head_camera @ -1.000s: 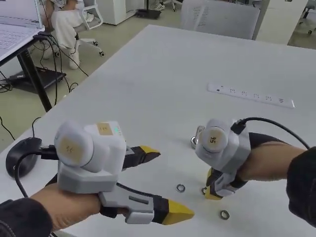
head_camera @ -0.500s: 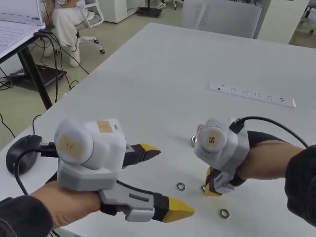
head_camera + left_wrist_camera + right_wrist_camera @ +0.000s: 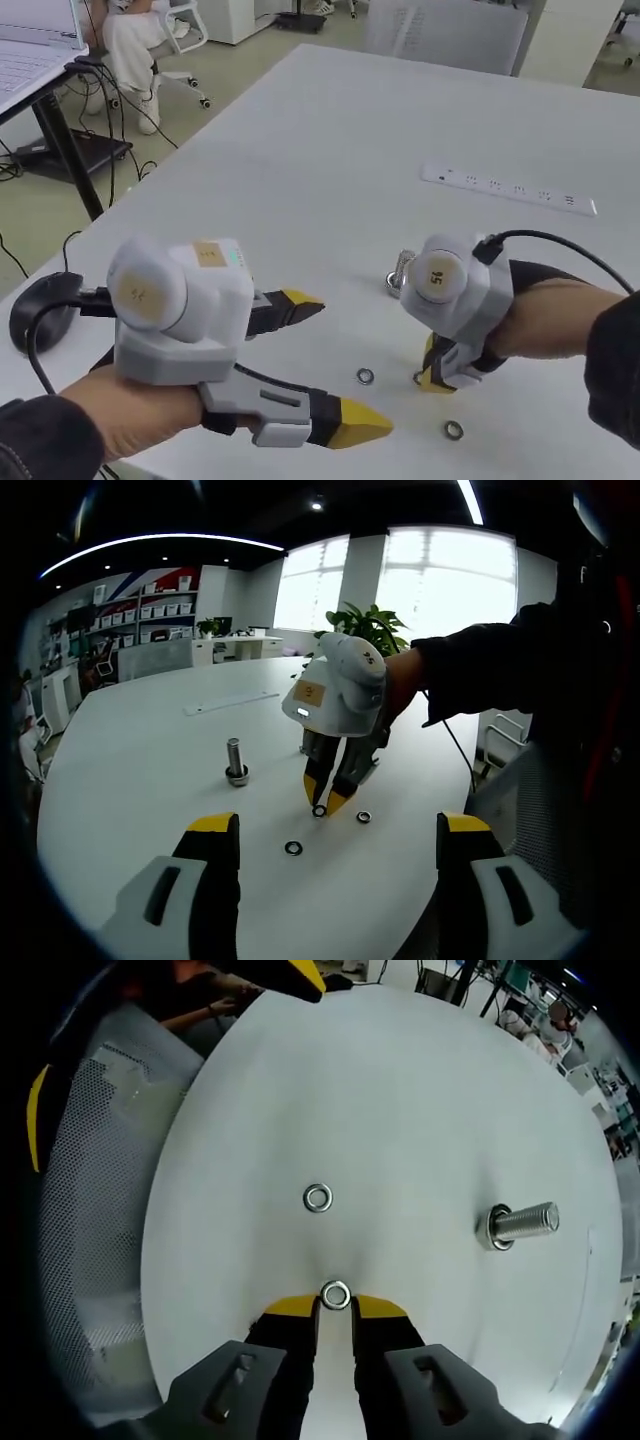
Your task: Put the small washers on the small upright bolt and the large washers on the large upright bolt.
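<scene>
Right gripper view, bottom centre: a washer (image 3: 335, 1294) lies flat on the table (image 3: 400, 1080), right at the tips of my right gripper (image 3: 335, 1307). The yellow tips stand close on either side of it, with its far half poking out ahead. I cannot tell whether they truly pinch it or merely flank it.

It looks like a thin steel ring, so I judge it light, stiff and slick on this smooth top, apt to skate or flip if squeezed off-centre. The hold I want is across the outer rim, edge to edge, low against the table, with the hole left free for threading.

Just above it in the same view is a second washer (image 3: 317, 1198), apart from the tips. At the right of the frame the bolt (image 3: 520, 1225) stands upright on the table with a ring at its foot — washer or head, I can't say. A third washer (image 3: 453, 431) sits at the lower right of the head view, just beside my right gripper.

My left gripper (image 3: 338, 830) hangs at the lower left of the head view — spread wide, nothing between its jaws, well apart from the bolt. A power strip (image 3: 508, 191) lies further up the table, at upper right.
</scene>
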`<state>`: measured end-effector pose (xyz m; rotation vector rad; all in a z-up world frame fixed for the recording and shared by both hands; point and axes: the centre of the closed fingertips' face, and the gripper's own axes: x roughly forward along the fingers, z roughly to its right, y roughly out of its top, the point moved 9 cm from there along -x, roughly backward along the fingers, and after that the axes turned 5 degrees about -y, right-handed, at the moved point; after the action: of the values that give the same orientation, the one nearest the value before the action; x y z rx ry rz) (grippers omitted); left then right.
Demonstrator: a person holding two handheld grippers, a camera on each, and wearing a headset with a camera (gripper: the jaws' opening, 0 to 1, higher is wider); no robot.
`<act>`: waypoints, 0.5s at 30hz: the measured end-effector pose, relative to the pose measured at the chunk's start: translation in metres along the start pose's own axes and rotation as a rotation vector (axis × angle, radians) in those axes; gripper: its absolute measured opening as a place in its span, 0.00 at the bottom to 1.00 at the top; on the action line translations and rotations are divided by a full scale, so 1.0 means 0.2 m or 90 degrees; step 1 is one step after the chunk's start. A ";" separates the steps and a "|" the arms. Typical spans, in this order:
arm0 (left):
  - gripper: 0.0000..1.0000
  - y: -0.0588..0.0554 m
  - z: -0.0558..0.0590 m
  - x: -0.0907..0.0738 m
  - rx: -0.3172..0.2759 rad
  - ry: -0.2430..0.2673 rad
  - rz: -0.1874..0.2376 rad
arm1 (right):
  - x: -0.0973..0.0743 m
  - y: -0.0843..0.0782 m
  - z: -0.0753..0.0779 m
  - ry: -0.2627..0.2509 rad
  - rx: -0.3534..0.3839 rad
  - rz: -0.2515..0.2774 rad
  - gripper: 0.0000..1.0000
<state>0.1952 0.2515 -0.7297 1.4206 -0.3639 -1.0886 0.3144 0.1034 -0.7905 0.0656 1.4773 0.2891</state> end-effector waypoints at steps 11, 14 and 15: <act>0.80 0.00 0.00 0.01 0.000 -0.004 -0.004 | -0.04 -0.09 0.03 -0.016 0.014 -0.003 0.04; 0.80 -0.01 0.00 0.01 0.001 -0.005 -0.006 | -0.04 -0.09 0.03 -0.005 0.034 0.009 0.08; 0.80 -0.01 0.01 0.01 0.001 -0.005 -0.007 | -0.04 -0.09 0.03 -0.016 0.026 0.009 0.08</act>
<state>0.1949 0.2495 -0.7313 1.4220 -0.3633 -1.1037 0.3225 0.0844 -0.7864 0.1116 1.4587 0.2683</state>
